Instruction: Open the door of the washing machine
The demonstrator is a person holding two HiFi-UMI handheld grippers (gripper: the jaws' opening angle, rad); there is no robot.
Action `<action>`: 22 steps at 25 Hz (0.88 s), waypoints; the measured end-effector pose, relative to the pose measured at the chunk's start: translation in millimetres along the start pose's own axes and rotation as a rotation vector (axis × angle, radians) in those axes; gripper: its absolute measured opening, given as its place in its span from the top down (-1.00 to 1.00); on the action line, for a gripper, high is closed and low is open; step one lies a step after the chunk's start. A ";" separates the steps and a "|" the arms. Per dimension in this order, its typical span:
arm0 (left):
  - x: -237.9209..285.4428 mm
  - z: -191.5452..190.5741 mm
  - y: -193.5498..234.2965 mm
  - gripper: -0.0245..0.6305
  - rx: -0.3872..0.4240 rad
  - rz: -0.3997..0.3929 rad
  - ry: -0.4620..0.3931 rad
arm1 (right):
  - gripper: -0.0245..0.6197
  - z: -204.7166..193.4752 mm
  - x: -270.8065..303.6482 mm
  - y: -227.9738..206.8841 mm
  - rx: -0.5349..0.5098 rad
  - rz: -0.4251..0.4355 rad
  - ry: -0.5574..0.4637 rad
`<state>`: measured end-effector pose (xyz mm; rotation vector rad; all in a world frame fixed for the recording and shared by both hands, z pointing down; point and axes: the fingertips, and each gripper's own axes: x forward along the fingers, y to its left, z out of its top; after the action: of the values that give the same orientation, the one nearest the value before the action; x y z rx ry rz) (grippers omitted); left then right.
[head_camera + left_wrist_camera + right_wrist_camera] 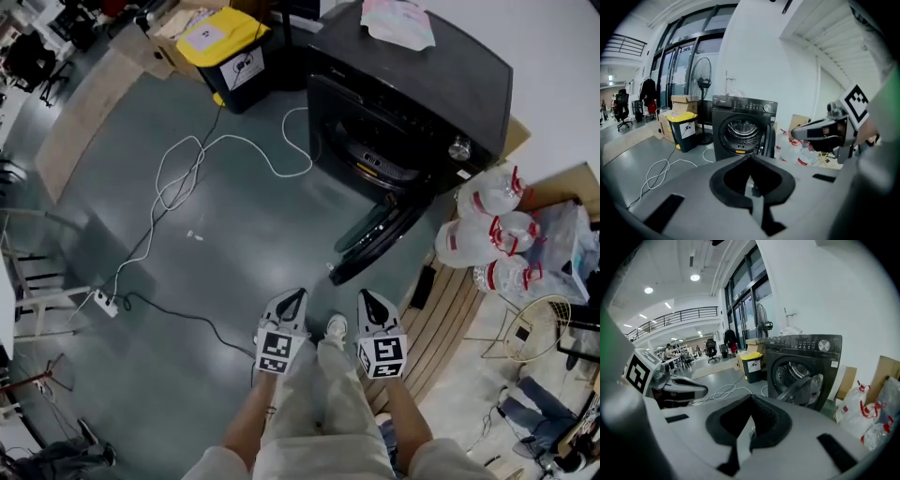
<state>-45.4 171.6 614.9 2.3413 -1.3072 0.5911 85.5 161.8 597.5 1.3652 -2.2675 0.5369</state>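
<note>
Ahead on the grey floor (225,253), the washing machine (412,94) stands with its door (380,239) swung wide open, apart from the left hand-held gripper (294,297) and right hand-held gripper (367,298), each with jaws pressed together on nothing.

1. The dark grey, box-shaped front-loading washing machine (441,84) stands upright on the grey floor (234,234). A control strip runs along the top of its front, with a round silver knob (459,148) at that strip's right end.
2. Its round door (380,239), a dark rim around a clear bowl-shaped window, is open. It is hinged at the right edge of the opening and swung well out from the front, so the left gripper view shows it almost edge-on.
3. With the door clear of it, the round opening is uncovered, and the shiny perforated metal drum (740,127) shows inside.
</note>
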 end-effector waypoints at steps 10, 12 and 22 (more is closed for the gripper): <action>-52.9 94.7 23.0 0.90 -0.008 0.091 -0.076 | 0.93 88.7 -37.8 -5.2 -0.065 -0.007 -0.067; -60.2 116.4 30.5 0.90 0.003 0.107 -0.095 | 0.93 113.2 -43.2 -6.8 -0.080 -0.009 -0.099; -97.9 228.4 51.7 0.90 0.034 0.173 -0.209 | 0.93 226.3 -73.7 -23.7 -0.128 -0.029 -0.256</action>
<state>-97.9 94.6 378.8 2.3848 -1.6167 0.4305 99.7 84.1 371.8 1.4706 -2.4300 0.2126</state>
